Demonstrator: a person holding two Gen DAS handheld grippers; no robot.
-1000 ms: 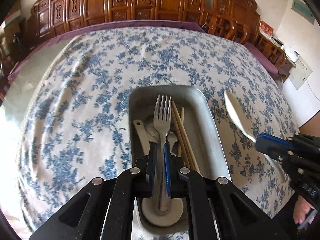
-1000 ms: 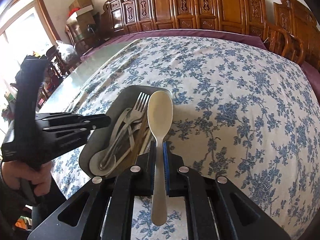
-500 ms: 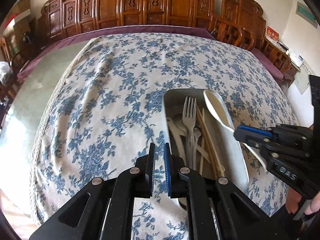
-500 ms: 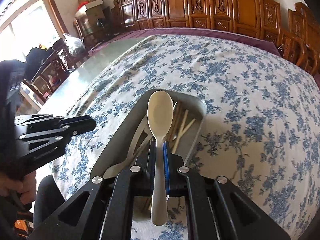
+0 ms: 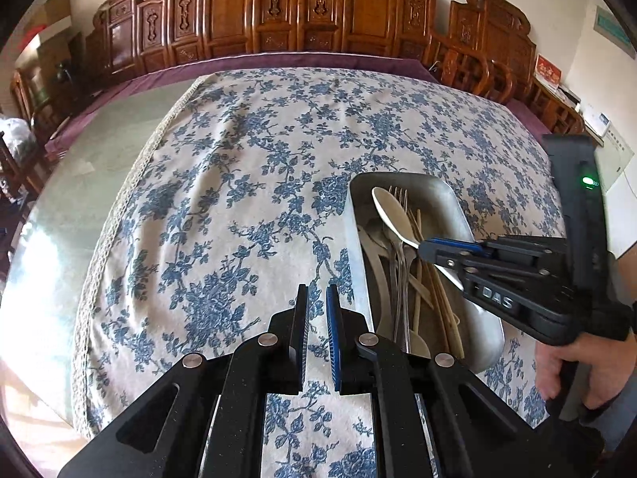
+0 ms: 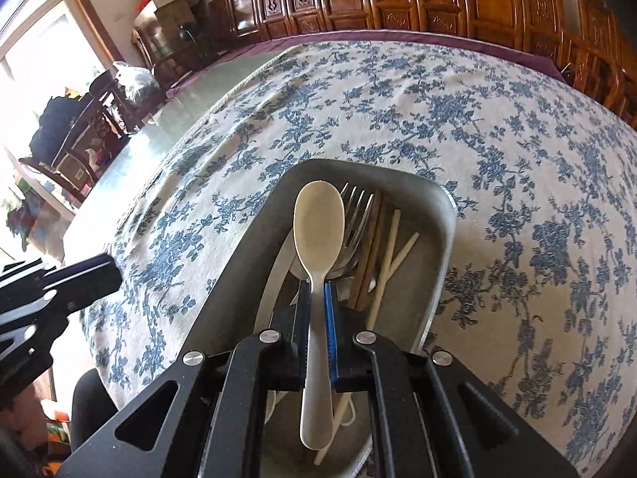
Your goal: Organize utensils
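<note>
From my left wrist camera, my left gripper (image 5: 316, 294) hangs over the flowered tablecloth (image 5: 247, 183), just off the left rim of the metal tray (image 5: 458, 207); its jaws stand slightly apart with nothing between them. A second ago they pinched the fork (image 5: 400, 215) over the tray; now the fork lies inside it among the chopsticks (image 5: 438, 298) and other cutlery, and I have drawn away to the left. My right gripper (image 5: 426, 247) reaches in from the right, with the pale spoon (image 5: 392, 215) in its fingers above the tray's far end. This view alone shows my right hand (image 5: 585, 362) on the handle.

From my right wrist camera, the right gripper (image 6: 316, 290) is pressed onto the spoon's (image 6: 318, 223) neck, the bowl pointing forward over the fork's (image 6: 356, 215) tines, the handle trailing back between the fingers. A second ago the spoon hovered beside the tray's right rim; now it sits squarely over the tray (image 6: 446, 215). Here the chopsticks (image 6: 392, 255) show along the tray's right side. The left gripper (image 6: 111, 275) shows at the left edge, over the cloth (image 6: 438, 111).
</note>
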